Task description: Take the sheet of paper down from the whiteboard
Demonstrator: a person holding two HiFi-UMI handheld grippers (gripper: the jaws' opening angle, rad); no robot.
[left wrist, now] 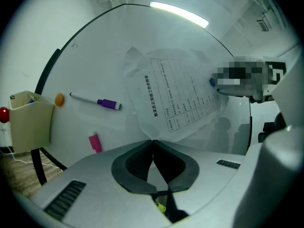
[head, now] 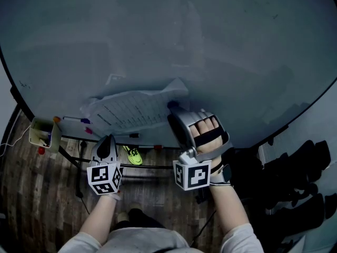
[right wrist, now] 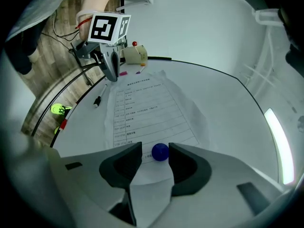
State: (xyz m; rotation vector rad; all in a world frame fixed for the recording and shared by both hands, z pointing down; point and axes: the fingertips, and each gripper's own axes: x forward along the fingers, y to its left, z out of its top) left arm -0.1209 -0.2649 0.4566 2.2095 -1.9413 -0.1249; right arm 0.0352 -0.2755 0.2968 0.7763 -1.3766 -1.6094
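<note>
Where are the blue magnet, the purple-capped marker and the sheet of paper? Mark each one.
blue magnet (right wrist: 160, 152): right gripper view, centre of its dome.
purple-capped marker (left wrist: 95, 101): left gripper view, middle of its barrel.
sheet of paper (right wrist: 142, 108): right gripper view, middle of the printed table.

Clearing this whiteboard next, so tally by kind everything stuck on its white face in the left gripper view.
sheet of paper: 1
round magnets: 2, the blue magnet and the orange magnet
marker with a purple cap: 1
small pink piece: 1
Total: 5
</note>
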